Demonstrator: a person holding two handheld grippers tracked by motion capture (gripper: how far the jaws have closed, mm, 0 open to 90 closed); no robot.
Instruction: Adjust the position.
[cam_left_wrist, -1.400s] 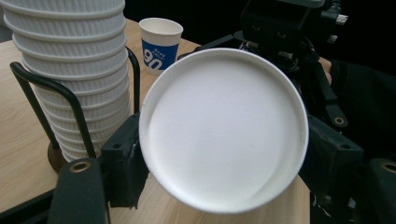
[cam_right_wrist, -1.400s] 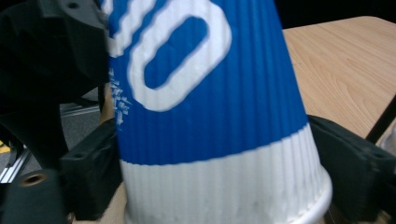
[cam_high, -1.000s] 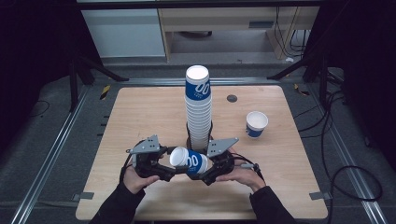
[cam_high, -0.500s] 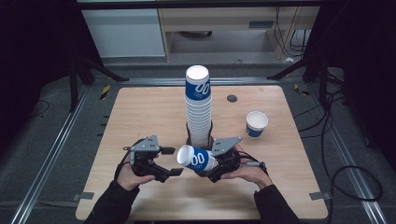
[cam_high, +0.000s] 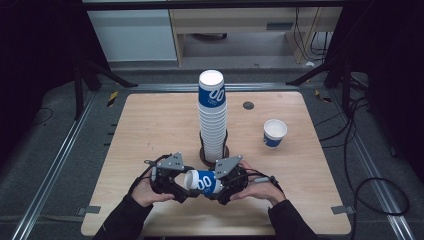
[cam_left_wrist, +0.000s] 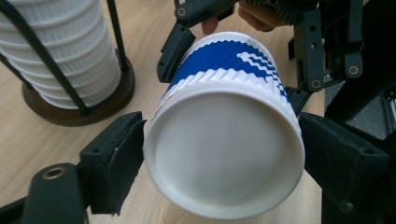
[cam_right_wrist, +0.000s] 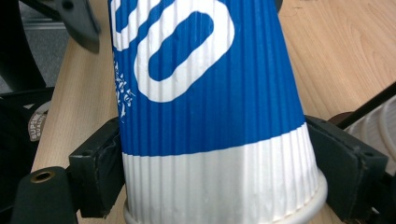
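The wooden tabletop (cam_high: 150, 125) carries, at its middle, a tall stack of blue-and-white paper cups (cam_high: 212, 115) standing upright in a black wire holder on a dark round base (cam_high: 214, 153). Toward the right edge a single paper cup (cam_high: 274, 133) stands upright, mouth up, well apart from the stack. Near the front edge, just in front of the holder, a blue-and-white ribbed paper cup (cam_high: 201, 181) lies on its side in the air between the two grippers, its open mouth toward the left gripper (cam_high: 176, 186) and its base end toward the right gripper (cam_high: 220, 186). The right gripper is clamped on the cup: in the right gripper view both black pads press the white ribbed band close to one of the cup's (cam_right_wrist: 210, 116) ends, one on each side. The left gripper's jaws stand on either side of the mouth rim; the left gripper view looks straight into the cup's (cam_left_wrist: 224, 154) white inside, the right-hand pad against the rim and the left-hand pad at it, though whether they press I cannot tell. That view also shows the right gripper's (cam_left_wrist: 233, 65) jaws flanking the blue wall farther back, with the holder's base (cam_left_wrist: 74, 105) on the tabletop to the left. The high view alone shows the person's two hands and dark sleeves reaching in from the front edge.
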